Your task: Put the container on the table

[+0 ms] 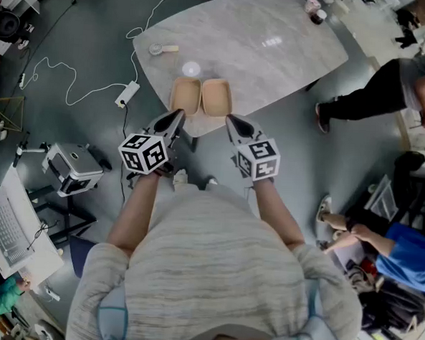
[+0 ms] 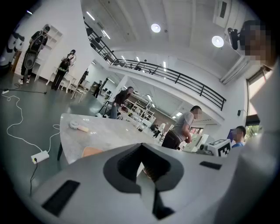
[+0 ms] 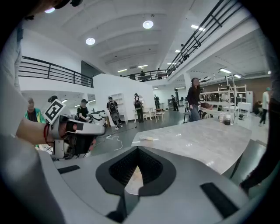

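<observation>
Currently the container [image 1: 187, 96], an open two-half shell, lies on the table [image 1: 278, 40] directly ahead of both tools, with its near rim at their tips. The left gripper [image 1: 178, 115] and right gripper [image 1: 230, 119] have their jaws drawn together, with nothing visibly clamped. Expect a light, thin-walled, flexible shell. Take one near rim per gripper, using mild pressure.

A small white handheld fan [image 1: 162, 49] lies well apart from two cups [image 1: 315, 9]. On the grey floor [image 1: 85, 21], a white power strip [image 1: 127, 94] trails a looping cable [image 1: 60, 70]. An open laptop [image 1: 6, 228] sits at the left.
</observation>
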Motion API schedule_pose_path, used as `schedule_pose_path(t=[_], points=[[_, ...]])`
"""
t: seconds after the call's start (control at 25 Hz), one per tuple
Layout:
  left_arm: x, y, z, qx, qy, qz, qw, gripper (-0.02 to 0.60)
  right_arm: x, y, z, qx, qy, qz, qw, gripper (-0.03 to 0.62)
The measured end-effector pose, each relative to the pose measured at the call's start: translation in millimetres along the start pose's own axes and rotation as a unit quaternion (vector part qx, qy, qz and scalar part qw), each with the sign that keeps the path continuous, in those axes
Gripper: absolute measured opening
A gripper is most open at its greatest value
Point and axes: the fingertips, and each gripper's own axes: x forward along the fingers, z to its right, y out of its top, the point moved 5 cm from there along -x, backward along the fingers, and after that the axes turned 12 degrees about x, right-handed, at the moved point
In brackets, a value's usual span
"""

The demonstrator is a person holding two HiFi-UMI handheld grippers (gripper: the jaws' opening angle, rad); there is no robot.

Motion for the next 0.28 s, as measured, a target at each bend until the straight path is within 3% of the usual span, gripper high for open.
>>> schedule_pose_path(t=[0.28], points=[[-0.7, 4.0, -3.9, 0.004, -0.002, 0.000, 1.0000, 0.003, 0.2, 2.3, -1.5, -0.003, -0.004, -0.003, 1.000, 0.002]])
